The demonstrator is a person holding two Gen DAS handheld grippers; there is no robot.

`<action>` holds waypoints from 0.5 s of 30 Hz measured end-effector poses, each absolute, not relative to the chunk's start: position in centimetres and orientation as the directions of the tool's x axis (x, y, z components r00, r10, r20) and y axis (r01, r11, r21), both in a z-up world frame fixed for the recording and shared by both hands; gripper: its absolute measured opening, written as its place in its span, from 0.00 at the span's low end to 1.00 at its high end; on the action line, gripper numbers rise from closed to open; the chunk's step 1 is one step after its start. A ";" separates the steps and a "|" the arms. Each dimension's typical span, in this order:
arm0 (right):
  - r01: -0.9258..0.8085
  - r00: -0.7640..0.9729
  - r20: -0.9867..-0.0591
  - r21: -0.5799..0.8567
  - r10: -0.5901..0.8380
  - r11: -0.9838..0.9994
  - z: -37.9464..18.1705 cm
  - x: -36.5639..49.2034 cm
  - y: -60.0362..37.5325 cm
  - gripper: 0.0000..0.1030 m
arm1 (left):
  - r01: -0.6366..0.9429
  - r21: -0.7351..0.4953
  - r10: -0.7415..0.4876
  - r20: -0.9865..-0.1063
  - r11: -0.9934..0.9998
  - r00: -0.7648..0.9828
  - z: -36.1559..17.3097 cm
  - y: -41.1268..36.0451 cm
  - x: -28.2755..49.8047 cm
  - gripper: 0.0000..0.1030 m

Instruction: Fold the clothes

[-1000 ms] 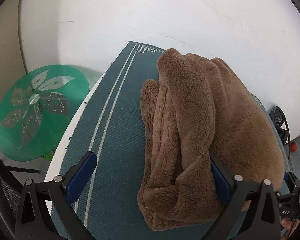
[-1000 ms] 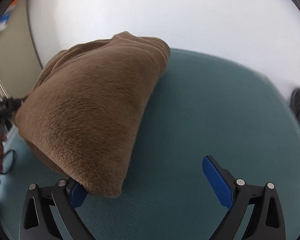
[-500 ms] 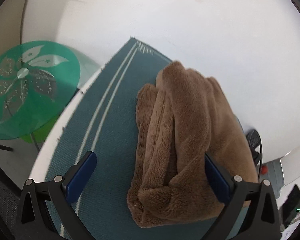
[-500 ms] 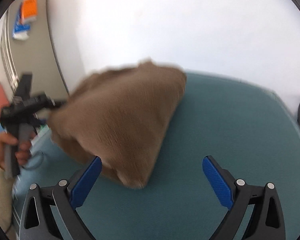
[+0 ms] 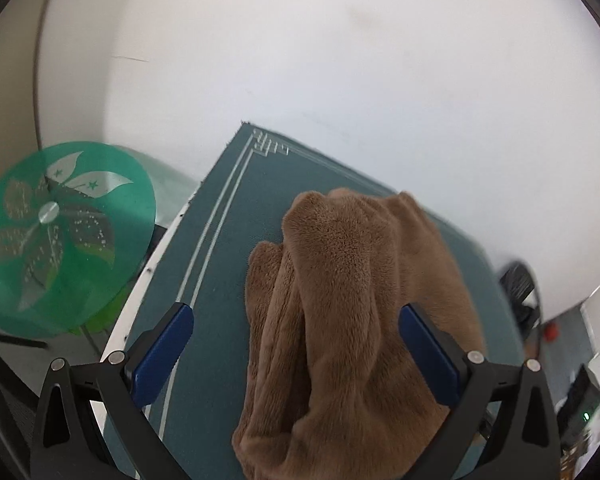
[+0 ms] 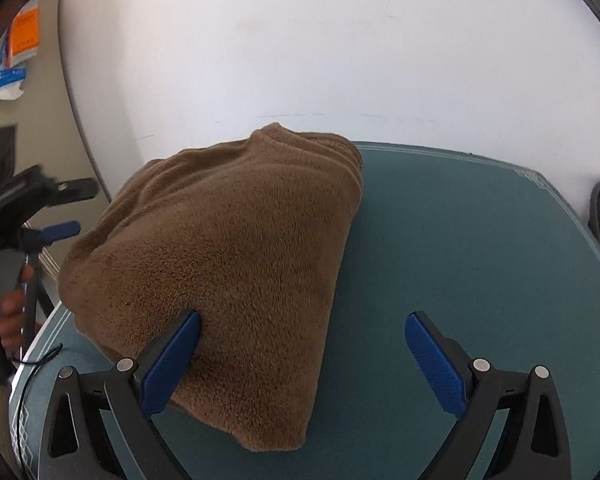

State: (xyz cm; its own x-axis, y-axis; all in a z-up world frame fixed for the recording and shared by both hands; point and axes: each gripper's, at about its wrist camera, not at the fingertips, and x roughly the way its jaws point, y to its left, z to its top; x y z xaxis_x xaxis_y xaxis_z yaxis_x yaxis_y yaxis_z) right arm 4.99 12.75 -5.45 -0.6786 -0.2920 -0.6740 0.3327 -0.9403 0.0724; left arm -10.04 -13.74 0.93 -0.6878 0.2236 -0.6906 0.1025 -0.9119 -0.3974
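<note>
Largest first: white wall [image 5: 340,60], filling the background of both views. Teal mat [image 6: 460,260] with pale border lines, spread over a round white tabletop [image 5: 140,284].

Brown fleece garment [image 6: 236,248]: plush, folded into a thick, roughly wedge-shaped bundle, lying on the mat toward the left gripper's side. Layered edges visible in the left wrist view.

Green translucent disc [image 5: 60,236] with a flower motif, beyond the table edge, apart from the work.

Left gripper [image 5: 296,352]: fingers spread wide, the bundle's near end between them; right pad beside the fleece, contact uncertain, left pad clear. Nothing clamped.

Right gripper [image 6: 304,360]: fingers spread wide; left pad against the bundle's flank, right pad over bare mat. Nothing clamped.

Hand [image 6: 8,312] on the left tool's handle, seen in the right wrist view.

Step, as judged: folding looks essentially complete, both tools released. Next move likely calls for pressing or squaring the bundle, since the loose layered end could spring open.
</note>
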 end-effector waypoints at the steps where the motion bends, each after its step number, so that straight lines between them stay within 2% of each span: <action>1: 0.336 -0.675 -0.679 0.064 -0.288 -0.940 -5.7 5.0 12.7 0.99 | 0.094 -0.388 0.227 -0.701 -0.917 -0.676 0.9 -13.3 -10.6 1.00; 7: 0.346 -0.682 -0.675 0.040 -0.281 -0.937 -6.0 6.0 12.8 0.99 | 0.124 -0.324 0.195 -0.789 -0.938 -0.583 -1.3 -12.1 -13.4 1.00; 15: 0.365 -0.644 -0.688 0.106 -0.333 -0.925 -6.5 5.9 13.8 0.99 | 0.129 -0.346 0.222 -0.803 -0.929 -0.554 -4.8 -13.7 -13.4 1.00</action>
State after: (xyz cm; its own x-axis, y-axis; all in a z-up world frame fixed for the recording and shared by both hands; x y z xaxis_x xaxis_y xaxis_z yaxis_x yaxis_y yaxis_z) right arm 5.86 13.81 -6.50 -0.6445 -0.3329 -0.6884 0.3649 -0.9250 0.1057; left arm -13.44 -13.68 -4.76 -0.5539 0.2216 -0.8026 0.1294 -0.9293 -0.3459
